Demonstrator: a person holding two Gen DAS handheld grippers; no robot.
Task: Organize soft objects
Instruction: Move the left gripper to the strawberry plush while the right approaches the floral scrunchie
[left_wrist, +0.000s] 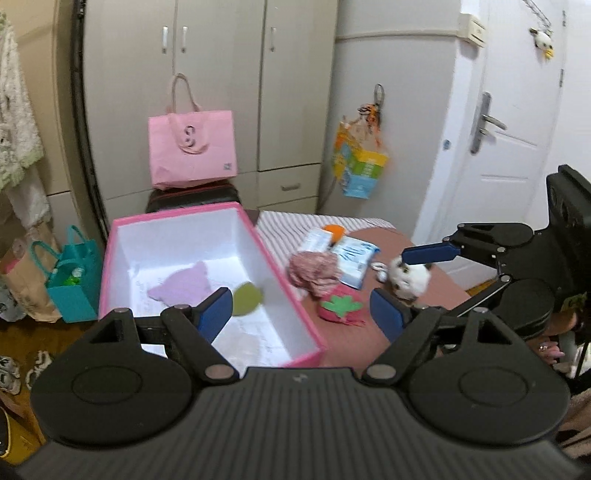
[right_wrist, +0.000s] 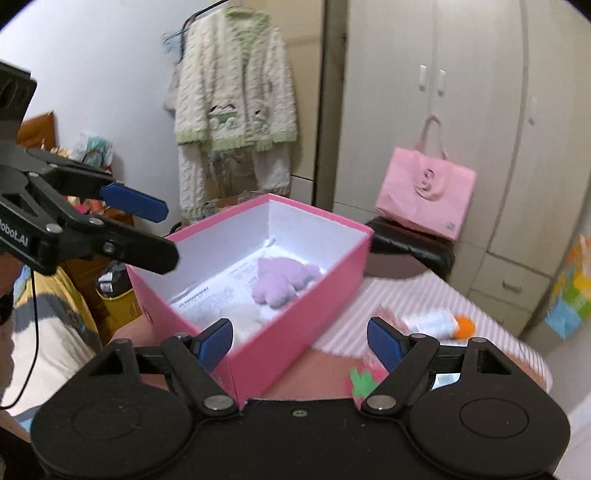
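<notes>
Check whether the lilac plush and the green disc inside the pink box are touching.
Apart. In the left wrist view, a strip of white box floor shows between the lilac plush and the green disc inside the pink box.

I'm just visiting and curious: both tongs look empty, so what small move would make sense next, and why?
Probably lower the open left tongs onto the strawberry plush beside the pink box. It lies closest, and only a lilac plush and a green piece are boxed. The right tongs are open too.
</notes>
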